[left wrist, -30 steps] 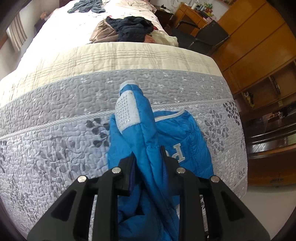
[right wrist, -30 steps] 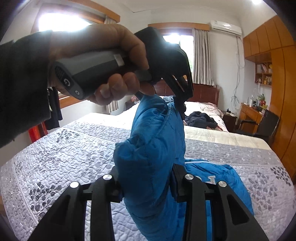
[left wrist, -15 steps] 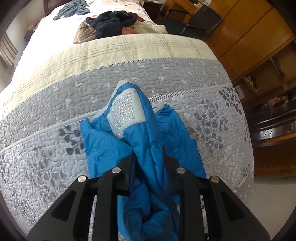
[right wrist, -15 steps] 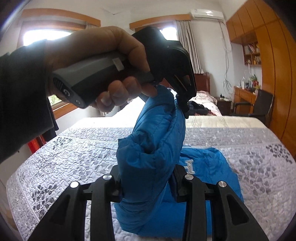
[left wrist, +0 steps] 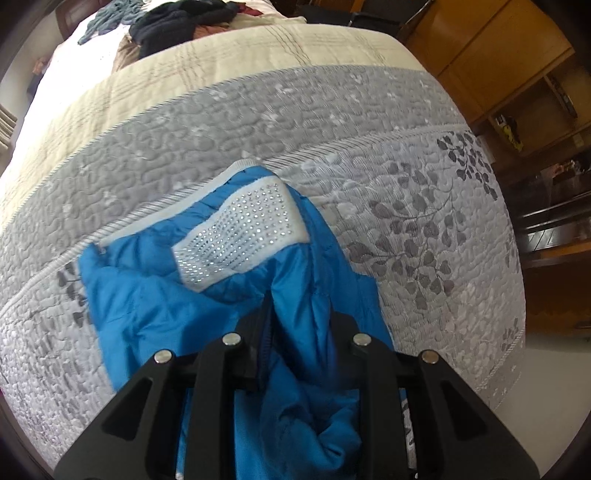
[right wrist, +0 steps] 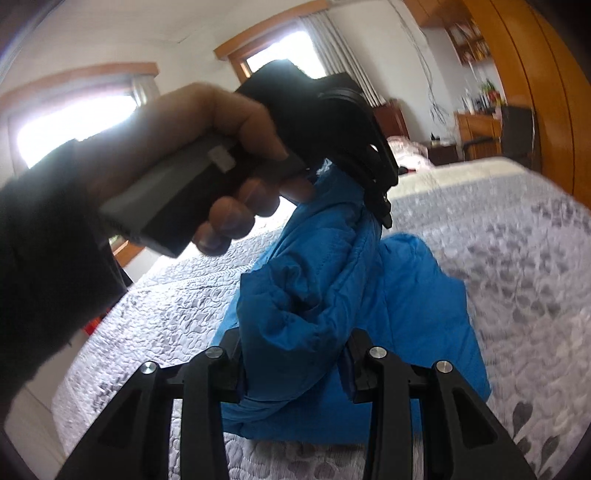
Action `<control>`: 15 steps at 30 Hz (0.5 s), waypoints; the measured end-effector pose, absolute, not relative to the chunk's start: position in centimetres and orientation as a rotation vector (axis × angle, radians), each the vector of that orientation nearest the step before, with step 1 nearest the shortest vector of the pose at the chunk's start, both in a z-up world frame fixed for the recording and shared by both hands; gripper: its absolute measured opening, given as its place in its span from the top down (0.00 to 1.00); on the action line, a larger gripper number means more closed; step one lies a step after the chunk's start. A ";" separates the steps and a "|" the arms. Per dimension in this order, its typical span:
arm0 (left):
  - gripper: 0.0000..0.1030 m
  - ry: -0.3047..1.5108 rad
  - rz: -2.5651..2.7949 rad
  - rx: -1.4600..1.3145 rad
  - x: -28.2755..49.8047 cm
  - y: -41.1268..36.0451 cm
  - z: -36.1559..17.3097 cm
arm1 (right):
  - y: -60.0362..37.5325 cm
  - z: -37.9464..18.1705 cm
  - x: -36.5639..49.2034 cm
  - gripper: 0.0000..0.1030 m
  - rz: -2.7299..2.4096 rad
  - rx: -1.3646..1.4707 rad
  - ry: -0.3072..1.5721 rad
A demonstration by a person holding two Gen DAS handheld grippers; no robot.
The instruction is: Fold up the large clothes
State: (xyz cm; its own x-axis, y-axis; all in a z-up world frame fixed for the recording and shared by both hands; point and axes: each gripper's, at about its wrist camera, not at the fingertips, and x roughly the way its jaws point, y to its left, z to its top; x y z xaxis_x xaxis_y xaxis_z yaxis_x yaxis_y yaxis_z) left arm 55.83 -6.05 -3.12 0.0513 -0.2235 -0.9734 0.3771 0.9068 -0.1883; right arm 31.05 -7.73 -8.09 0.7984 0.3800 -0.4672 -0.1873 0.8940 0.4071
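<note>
- Blue padded jacket [left wrist: 155,306] sits centre frame, half lifted off the grey quilted bedspread [left wrist: 406,229], its white studded panel [left wrist: 240,229] facing up.
- Left gripper [left wrist: 299,332] is clamped on a jacket fold; right gripper [right wrist: 295,354] is pinching another bunch.
- A hand [right wrist: 207,155] fills the right view's upper left.
- Dark clothes [left wrist: 177,22] lie heaped at top, wooden cabinets [left wrist: 491,55] upper right.

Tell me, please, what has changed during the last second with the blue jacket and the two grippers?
The raised part of the blue jacket was swung over and down: its studded white patch, upright before, now lies nearly flat on the jacket. Nothing was taken or released. The left gripper and the right gripper stay shut on the jacket, which remains on the grey bedspread.
</note>
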 end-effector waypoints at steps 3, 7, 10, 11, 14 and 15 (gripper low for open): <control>0.71 1.437 -0.480 0.109 55.8 -7.0 -4.4 | -9.4 -9.4 31.2 0.64 0.316 0.422 0.592; 0.67 1.406 -0.507 0.105 55.4 -8.1 -5.7 | -11.8 -11.4 31.3 0.64 0.328 0.529 0.624; 0.66 1.375 -0.517 0.119 55.2 -8.9 -6.3 | -13.0 -12.6 31.4 0.63 0.333 0.575 0.641; 0.66 1.369 -0.524 0.117 55.1 -9.1 -6.4 | -13.2 -12.8 31.4 0.62 0.336 0.584 0.644; 0.65 1.355 -0.534 0.129 54.9 -9.4 -6.8 | -14.0 -13.4 31.6 0.60 0.350 0.623 0.662; 0.64 1.352 -0.538 0.131 54.9 -9.5 -6.9 | -14.1 -13.5 31.7 0.59 0.354 0.634 0.669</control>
